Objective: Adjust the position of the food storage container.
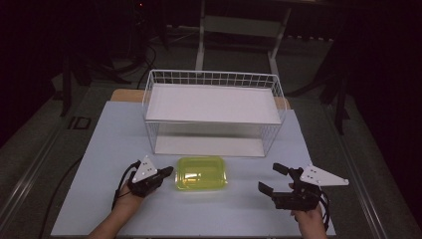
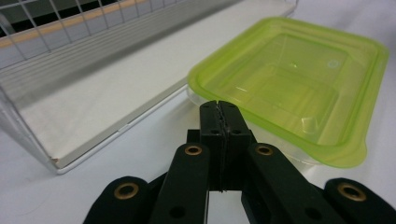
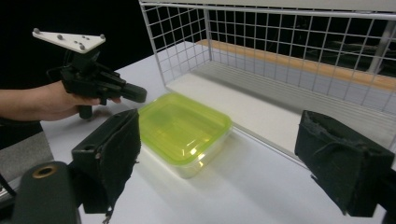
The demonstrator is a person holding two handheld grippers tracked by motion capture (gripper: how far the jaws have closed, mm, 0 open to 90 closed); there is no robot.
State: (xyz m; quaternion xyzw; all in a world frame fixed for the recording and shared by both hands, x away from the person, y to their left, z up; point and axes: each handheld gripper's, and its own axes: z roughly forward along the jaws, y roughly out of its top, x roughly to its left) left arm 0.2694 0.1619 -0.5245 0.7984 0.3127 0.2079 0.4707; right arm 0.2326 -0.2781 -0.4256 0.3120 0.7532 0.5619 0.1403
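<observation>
Our right gripper point(image 1: 271, 180) waits, fingers spread; left gripper point(image 1: 166, 173), fingers pressed together, noses the green box point(image 1: 202, 173), unmoved before the wire rack point(image 1: 211, 78).

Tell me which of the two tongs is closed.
The left tongs, just left of the green-lidded container, are closed, their jaws pressed together on nothing. The right tongs stand wide apart, well to the container's right.

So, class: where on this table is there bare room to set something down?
Bare: the table left of the wire rack, and its front edge between the left gripper and right gripper. Crowded: around the green-lidded container by the rack.
</observation>
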